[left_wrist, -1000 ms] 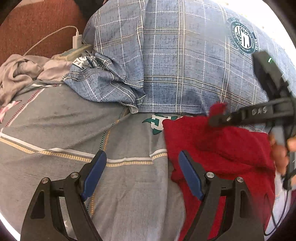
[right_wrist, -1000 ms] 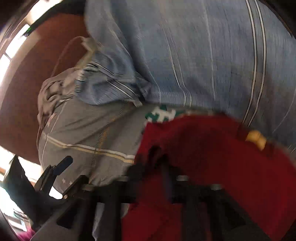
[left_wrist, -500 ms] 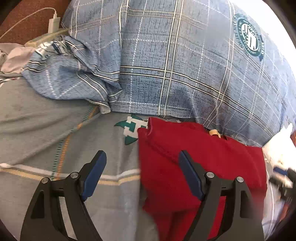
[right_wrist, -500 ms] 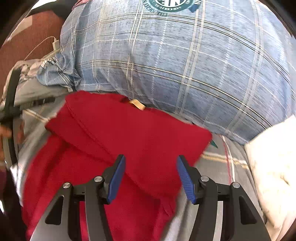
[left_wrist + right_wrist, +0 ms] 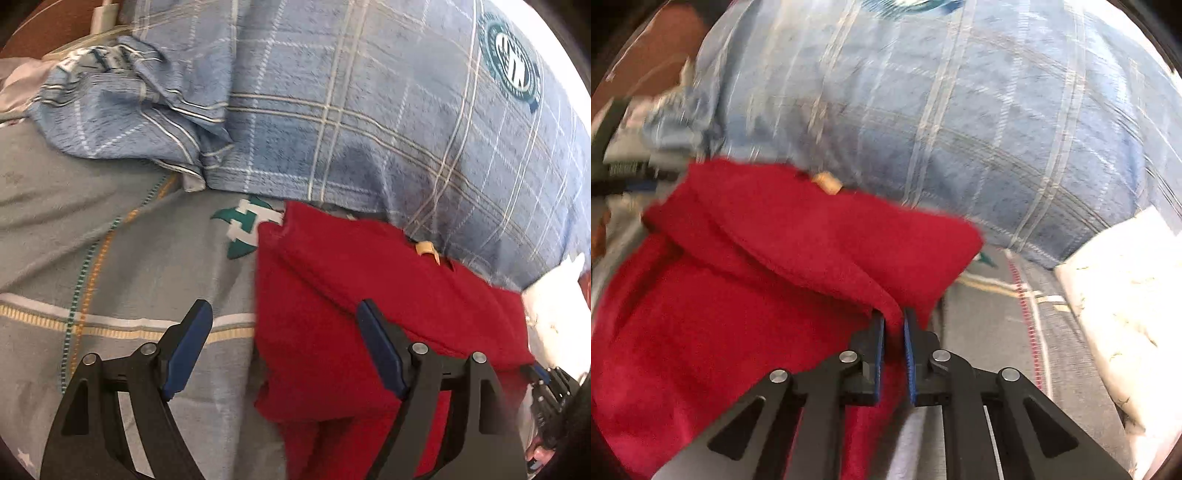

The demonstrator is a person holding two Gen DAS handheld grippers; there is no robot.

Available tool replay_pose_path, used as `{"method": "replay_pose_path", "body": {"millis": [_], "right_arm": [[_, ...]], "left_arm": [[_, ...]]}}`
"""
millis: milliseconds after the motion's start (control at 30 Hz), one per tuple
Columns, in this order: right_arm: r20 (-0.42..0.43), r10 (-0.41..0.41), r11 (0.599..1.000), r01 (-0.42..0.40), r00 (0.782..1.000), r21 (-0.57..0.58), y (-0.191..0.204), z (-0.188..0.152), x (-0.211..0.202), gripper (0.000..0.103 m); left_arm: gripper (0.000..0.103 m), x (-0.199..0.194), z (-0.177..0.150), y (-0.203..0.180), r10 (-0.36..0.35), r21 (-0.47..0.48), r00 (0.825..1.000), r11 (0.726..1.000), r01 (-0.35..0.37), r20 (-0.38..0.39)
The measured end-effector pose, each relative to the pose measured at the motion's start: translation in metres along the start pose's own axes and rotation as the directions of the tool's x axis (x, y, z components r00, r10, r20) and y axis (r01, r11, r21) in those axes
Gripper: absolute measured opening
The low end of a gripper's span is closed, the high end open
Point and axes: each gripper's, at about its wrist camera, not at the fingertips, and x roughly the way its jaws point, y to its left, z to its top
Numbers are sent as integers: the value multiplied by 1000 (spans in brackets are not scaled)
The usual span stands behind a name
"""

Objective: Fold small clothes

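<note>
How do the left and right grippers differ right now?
The left gripper stands wide open, nothing between its pads; the right gripper is closing, a fold of the red garment between its pads. Left hovers at the garment's edge; right grips its corner. Both have blue pads.

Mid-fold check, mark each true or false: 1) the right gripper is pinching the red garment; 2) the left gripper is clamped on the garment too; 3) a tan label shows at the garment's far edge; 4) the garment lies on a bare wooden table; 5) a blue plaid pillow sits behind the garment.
1) True: the right gripper is closing its jaws on a fold of the red garment, with cloth between the pads.
2) False: the left gripper stands open, straddling the garment's left edge without pressing on it.
3) True: the tan label shows there.
4) False: it lies on a grey bedsheet with striped lines.
5) True: the blue plaid pillow is right behind it.
</note>
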Motion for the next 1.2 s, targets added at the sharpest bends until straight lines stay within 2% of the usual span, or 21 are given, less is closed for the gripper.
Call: {"method": "replay_pose_path", "body": {"millis": [67,167,233,267,300,367,433,567,600,633,667,700,733,767,800,867,967,1067,1133,1200], "right_arm": [[27,-22,998,20,999,67,-15,-2,-8,8],[0,41,986,-41,999,159,-31,-11,-5,8],[-12,48,987,-45,999,157,-29,-16,-2,9],[-24,49,988,-45,998,149,-27,-17,-1,14],[-26,50,988,-45,998,145,-26,-18,-2,23],[-4,50,988,-49,999,145,-27,-18,-9,34],[14,33,989,-35,999,146,-29,-17,-15,34],[11,35,989,-37,999,140,-28,-19,-14,34],[7,33,991,-33,999,132,-27,-19,-11,34],[4,32,992,-32,999,125,-26,-20,-9,34],[1,28,993,-28,1000,116,-23,-20,-7,34],[-3,23,994,-23,1000,110,-22,-21,-3,34],[-8,16,994,-15,1000,104,-21,-20,1,32],[-21,5,995,-3,1000,100,-21,-20,7,27],[-29,7,995,-4,1000,104,-21,-20,10,11],[-26,42,987,-37,999,155,-26,-19,12,11],[34,65,975,-71,997,211,-34,-17,-2,10],[61,65,970,-77,996,231,-40,-15,-15,9],[55,66,968,-77,996,238,-42,-18,-17,9],[15,57,972,-59,998,229,-41,-23,-10,10]], "left_arm": [[80,-7,1,3,-12,-15,1000,1000,12,15],[80,-13,5,1,-38,-33,999,999,39,32],[80,-13,8,-6,-49,-30,998,998,50,34],[80,-13,8,-9,-50,-24,998,998,51,37],[80,-11,9,-13,-49,-16,998,999,50,39],[80,-6,11,-21,-9,23,999,1000,8,36],[80,3,15,-26,53,47,998,997,-55,42],[79,23,29,-30,67,62,997,996,-69,31],[75,30,30,-33,74,78,997,994,-75,16],[56,37,31,-37,75,101,997,992,-74,1],[28,44,31,-41,78,126,997,989,-75,-19],[22,50,29,-45,93,151,995,985,-86,-40],[21,54,28,-48,109,174,993,980,-100,-45],[15,57,27,-48,110,189,993,977,-99,-50],[13,60,28,-48,106,194,992,977,-92,-65],[12,54,30,-44,88,182,994,981,-74,-70],[11,14,35,-38,13,179,1000,984,-13,-3],[11,-16,30,-34,-19,197,999,980,13,30],[11,-28,21,-28,-37,195,998,980,29,41],[11,-16,7,-26,-15,202,1000,979,9,27]]}}
